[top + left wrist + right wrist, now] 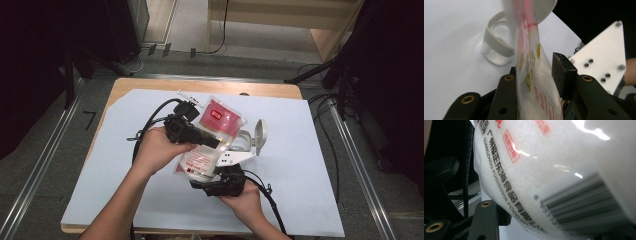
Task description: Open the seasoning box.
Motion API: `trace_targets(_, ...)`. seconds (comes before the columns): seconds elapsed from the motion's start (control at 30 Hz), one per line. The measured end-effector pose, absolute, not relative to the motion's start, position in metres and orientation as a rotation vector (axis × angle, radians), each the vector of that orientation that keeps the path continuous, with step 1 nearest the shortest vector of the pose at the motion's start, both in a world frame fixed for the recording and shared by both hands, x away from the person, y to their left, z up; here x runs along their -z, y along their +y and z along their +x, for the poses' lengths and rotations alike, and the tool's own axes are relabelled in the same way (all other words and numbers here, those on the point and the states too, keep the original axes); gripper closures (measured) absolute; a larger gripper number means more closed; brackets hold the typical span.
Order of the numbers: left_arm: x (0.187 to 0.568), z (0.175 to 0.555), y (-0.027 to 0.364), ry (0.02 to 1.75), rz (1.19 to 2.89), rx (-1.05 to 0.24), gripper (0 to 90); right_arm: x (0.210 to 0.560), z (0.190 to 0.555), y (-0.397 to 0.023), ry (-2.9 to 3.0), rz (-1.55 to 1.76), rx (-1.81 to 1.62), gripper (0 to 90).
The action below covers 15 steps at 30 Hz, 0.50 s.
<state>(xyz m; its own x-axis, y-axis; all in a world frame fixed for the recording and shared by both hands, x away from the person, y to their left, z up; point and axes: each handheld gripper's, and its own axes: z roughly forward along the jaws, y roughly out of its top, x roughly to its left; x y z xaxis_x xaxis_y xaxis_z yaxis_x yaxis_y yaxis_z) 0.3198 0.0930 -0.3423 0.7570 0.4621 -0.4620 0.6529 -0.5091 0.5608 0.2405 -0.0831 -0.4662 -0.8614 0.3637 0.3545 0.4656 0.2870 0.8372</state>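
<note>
Holding a plastic bag (207,145) of white grains at frame centre of the high view, the two grippers are sharing the load; the right gripper (220,184) is cradling its bulging lower end, though whether its jaws are pressing I cannot tell; the left gripper (212,141) is reaching across the middle, its jaws standing apart around the thin film (531,75), one pad clear of it. Just right of the bag, a small clear jar (243,140) with a pale band is standing on the white sheet (300,165), its round lid (260,131) flipped up. Pouring is seemingly not begun; tipping the bag's top over the jar is left.
</note>
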Motion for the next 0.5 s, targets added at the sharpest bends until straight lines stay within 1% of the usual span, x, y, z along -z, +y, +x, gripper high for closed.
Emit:
trace_targets(0.03,0.3409,0.3204,0.096,0.829,2.219,0.339,66.0,0.465,0.2398,-0.0845,-2.429,-0.782,1.648,52.3)
trace_targets(0.07,0.3409,0.3204,0.096,0.829,2.219,0.339,67.5,0.465,0.2398,-0.0845,-2.429,-0.782,1.648,52.3)
trace_targets(0.1,0.3404,0.3194,0.0973,0.827,2.228,0.329,70.3,0.4647,0.2396,-0.0857,-2.409,-0.776,1.667,54.9)
trace_targets(0.13,0.3404,0.3194,0.0973,0.827,2.228,0.329,72.2,0.4647,0.2396,-0.0857,-2.409,-0.776,1.667,54.9)
trace_targets(0.17,0.3389,0.319,0.0991,0.831,2.23,0.34,76.9,0.4635,0.2386,-0.0847,-2.444,-0.774,1.666,54.8)
trace_targets(0.23,0.3382,0.319,0.0992,0.834,2.23,0.341,78.6,0.4627,0.2374,-0.0837,-2.468,-0.767,1.668,54.8)
trace_targets(0.37,0.3383,0.3179,0.0957,0.879,2.184,0.329,86.5,0.4601,0.2363,-0.0815,-2.472,-0.81,1.677,54.3)
trace_targets(0.5,0.3405,0.3174,0.0919,0.898,2.168,0.319,88.2,0.4592,0.2362,-0.0795,-2.49,-0.832,1.656,53.6)
